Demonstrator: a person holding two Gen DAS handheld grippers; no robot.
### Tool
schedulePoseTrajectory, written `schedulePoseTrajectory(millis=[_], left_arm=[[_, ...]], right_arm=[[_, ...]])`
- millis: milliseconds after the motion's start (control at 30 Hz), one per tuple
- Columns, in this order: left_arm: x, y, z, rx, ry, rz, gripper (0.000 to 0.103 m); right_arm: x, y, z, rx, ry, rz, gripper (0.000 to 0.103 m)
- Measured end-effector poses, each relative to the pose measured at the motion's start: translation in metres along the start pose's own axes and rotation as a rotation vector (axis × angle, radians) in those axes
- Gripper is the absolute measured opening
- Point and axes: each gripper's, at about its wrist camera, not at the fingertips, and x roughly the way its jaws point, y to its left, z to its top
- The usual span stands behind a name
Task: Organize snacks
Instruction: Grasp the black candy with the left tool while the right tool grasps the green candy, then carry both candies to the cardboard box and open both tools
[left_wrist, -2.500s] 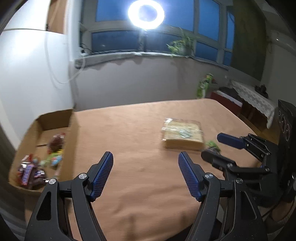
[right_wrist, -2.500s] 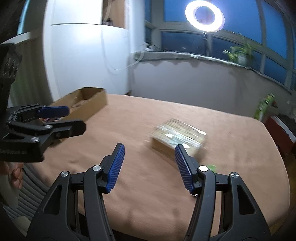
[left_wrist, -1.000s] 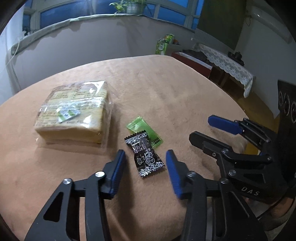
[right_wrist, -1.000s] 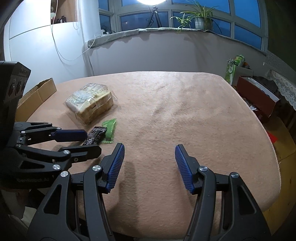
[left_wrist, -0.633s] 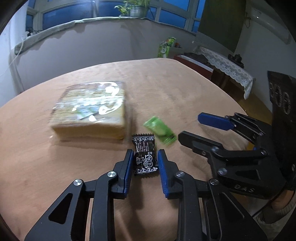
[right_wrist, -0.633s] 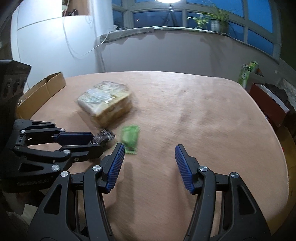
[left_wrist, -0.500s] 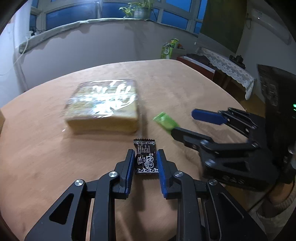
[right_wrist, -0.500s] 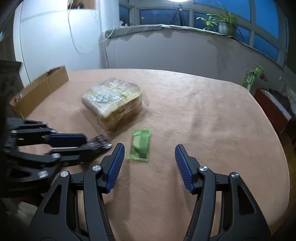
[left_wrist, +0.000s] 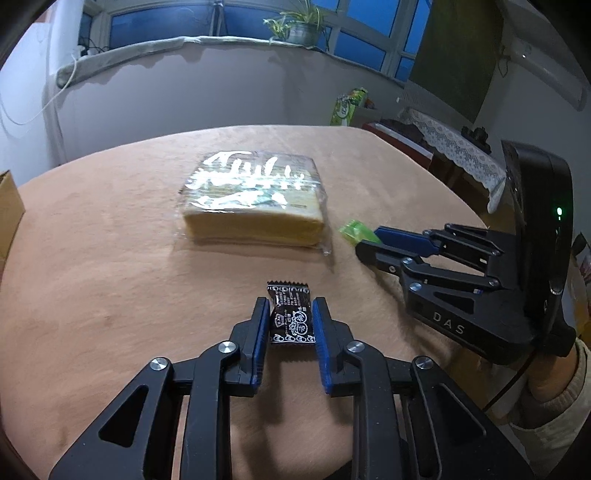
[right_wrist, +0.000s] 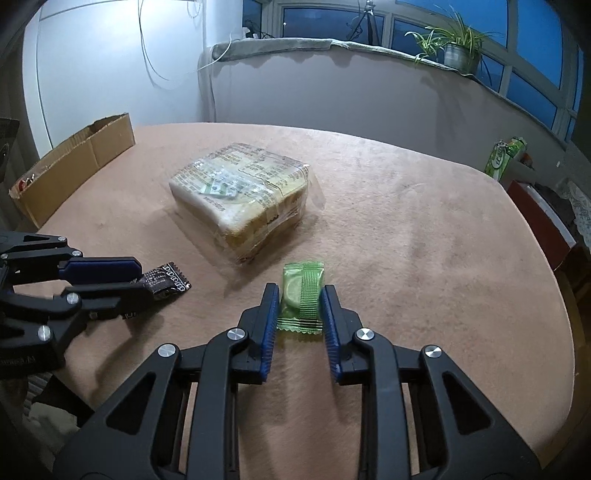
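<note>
Pick-up step: left gripper (left_wrist: 288, 325) clamped on the small black foil-wrapped candy (left_wrist: 290, 319), right gripper (right_wrist: 301, 308) clamped on the small green plastic-wrapped candy (right_wrist: 303, 291), both resting on the tan-covered desk (right_wrist: 406, 229); next, lift and carry toward the open brown cardboard box (right_wrist: 74, 162).

- The cardboard box (right_wrist: 74, 162) shows only its near wall in the right wrist view; its contents are all but hidden, and the left wrist view crops it to a corner at the left edge.
- The green candy (left_wrist: 354, 230) is half covered by the right gripper (left_wrist: 373, 243) in the left wrist view.
- The black candy (right_wrist: 166, 282) has its near end hidden behind the left gripper (right_wrist: 142, 278) in the right wrist view.
- Print on the bread pack (left_wrist: 255, 195) is glared out.
- The person's hand (left_wrist: 554, 398) is cut off at the right edge.
</note>
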Motion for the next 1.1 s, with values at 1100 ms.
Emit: schedulePoseTrajectory(millis=[1100], left_arm=[[-0.026,0.013,0.0,0.021,-0.056,0.1,0.024]], right_arm=[[-0.019,0.0,-0.008,0.046,-0.041,0.004,0.024]])
